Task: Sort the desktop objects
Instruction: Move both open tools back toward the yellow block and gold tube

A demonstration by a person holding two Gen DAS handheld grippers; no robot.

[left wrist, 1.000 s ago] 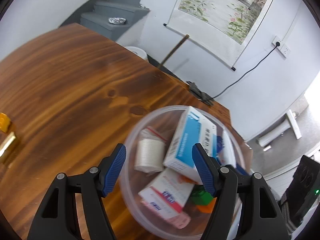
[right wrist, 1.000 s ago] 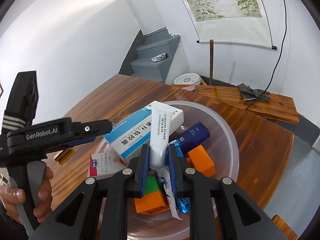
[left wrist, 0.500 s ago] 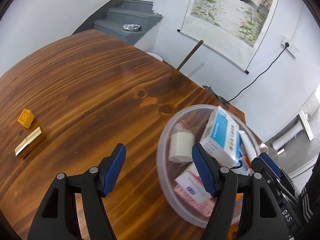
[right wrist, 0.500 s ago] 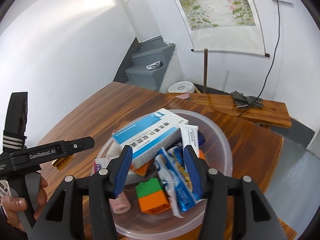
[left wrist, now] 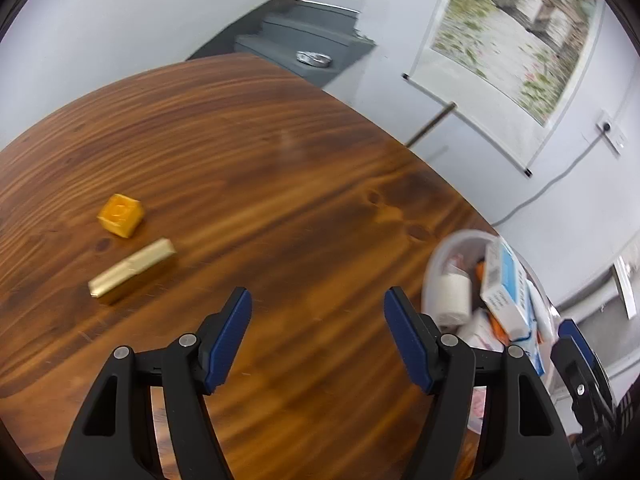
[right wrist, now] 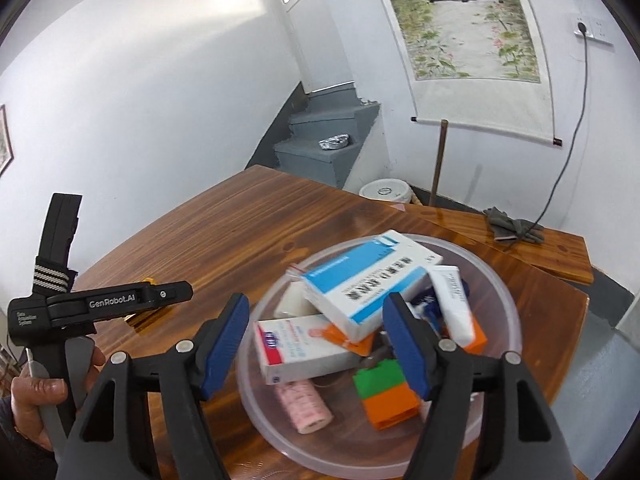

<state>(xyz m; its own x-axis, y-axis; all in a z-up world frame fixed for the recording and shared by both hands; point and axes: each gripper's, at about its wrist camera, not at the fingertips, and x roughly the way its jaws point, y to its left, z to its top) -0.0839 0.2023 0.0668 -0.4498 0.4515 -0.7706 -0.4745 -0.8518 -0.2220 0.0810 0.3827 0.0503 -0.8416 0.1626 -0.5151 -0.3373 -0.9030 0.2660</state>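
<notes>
A clear plastic bowl [right wrist: 504, 292] on the wooden table [right wrist: 248, 216] holds a blue-white medicine box [right wrist: 368, 280], a white tube [right wrist: 452, 300], a red-white box [right wrist: 304, 344], a pink roll [right wrist: 306, 404], a green-orange block [right wrist: 386, 392] and other items. My right gripper [right wrist: 316, 340] is open and empty above the bowl's near side. My left gripper [left wrist: 318, 328] is open and empty over bare table, with the bowl [left wrist: 440, 252] to its right. A small orange block [left wrist: 120, 215] and a gold bar [left wrist: 132, 266] lie on the table left of the left gripper.
The left gripper's body [right wrist: 100, 304] and the hand holding it show at the left of the right wrist view. The table's far edge [left wrist: 360, 108] faces grey stairs [left wrist: 304, 52] and a wall scroll. A wooden bench [right wrist: 536, 240] stands beyond the table.
My right gripper let go of the white tube into the bowl, opened wide and pulled back. My left gripper swung left, away from the bowl, bringing the orange block and gold bar into view.
</notes>
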